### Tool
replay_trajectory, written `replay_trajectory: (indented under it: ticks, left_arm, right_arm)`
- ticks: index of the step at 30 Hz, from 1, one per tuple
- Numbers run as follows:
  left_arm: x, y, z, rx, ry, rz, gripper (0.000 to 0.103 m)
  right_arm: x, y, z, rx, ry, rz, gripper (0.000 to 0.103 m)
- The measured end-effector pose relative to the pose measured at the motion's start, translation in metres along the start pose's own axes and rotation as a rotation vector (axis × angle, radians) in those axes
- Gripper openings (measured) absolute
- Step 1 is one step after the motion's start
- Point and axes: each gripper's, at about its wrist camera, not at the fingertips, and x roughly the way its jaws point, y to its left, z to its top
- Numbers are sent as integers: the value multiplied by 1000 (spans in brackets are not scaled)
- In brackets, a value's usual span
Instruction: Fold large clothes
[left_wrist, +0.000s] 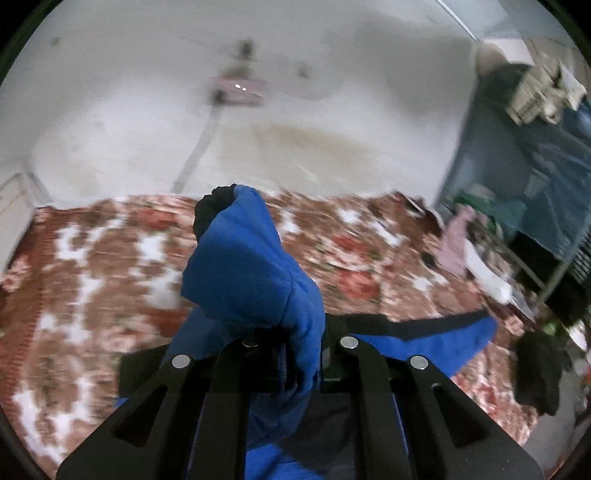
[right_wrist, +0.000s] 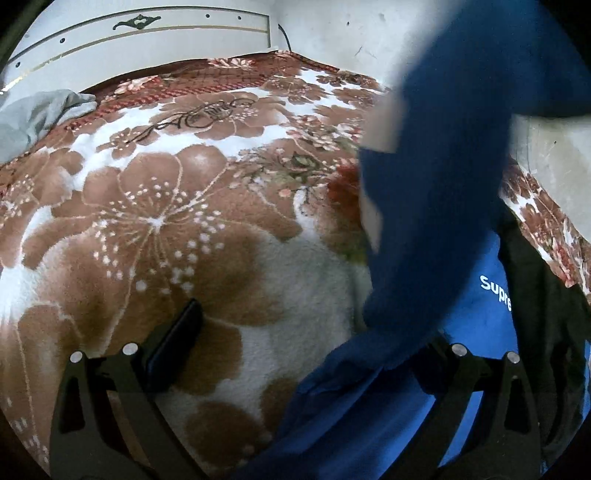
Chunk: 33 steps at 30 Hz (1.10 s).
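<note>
A blue padded jacket with white lettering and black panels lies on the floral blanket of a bed. My left gripper is shut on one blue sleeve, lifted above the bed. The sleeve stands up from between the fingers, and its black cuff is at the top. In the right wrist view that raised sleeve crosses the picture, blurred. My right gripper stands open low over the blanket. Its left finger shows, while blue cloth covers the right one.
A grey cloth lies by the white headboard. A white wall rises behind the bed. To the right stand a metal rack with a blue cover, pink clothes and a black cloth.
</note>
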Motion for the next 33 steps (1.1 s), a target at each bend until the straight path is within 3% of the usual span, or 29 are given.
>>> replay_trajectory:
  ticks: [5, 9, 13, 16, 19, 21, 24, 26, 28, 33]
  left_arm:
    - [80, -76, -27, 29, 80, -124, 9]
    - [144, -117, -68, 59, 180, -168, 10]
    - [203, -144, -123, 120, 291, -154, 10]
    - [230, -156, -158, 173, 322, -116, 12]
    - [247, -160, -182, 173, 343, -128, 26]
    - [254, -163, -192, 160, 351, -137, 28]
    - [264, -168, -209, 136, 366, -142, 39]
    - [266, -173, -218, 142, 364, -144, 51]
    - [266, -183, -224, 155, 377, -180, 80]
    - [246, -210, -230, 194, 365, -216, 95]
  right_arm:
    - [-2, 6, 0, -24, -7, -18, 99]
    - [-4, 7, -1, -28, -12, -29, 99]
    - [-4, 8, 1, -26, -9, -28, 99]
    - [-4, 8, 1, -33, -8, -36, 99]
    - [-4, 11, 0, -47, -8, -56, 99]
    - [-4, 11, 0, -51, -5, -56, 99]
    - [-3, 9, 0, -45, -4, -47, 99]
    - [-4, 9, 0, -45, -6, -46, 99]
    - [-4, 9, 0, -46, -5, -47, 99]
    - [-5, 10, 0, -46, -10, -49, 99]
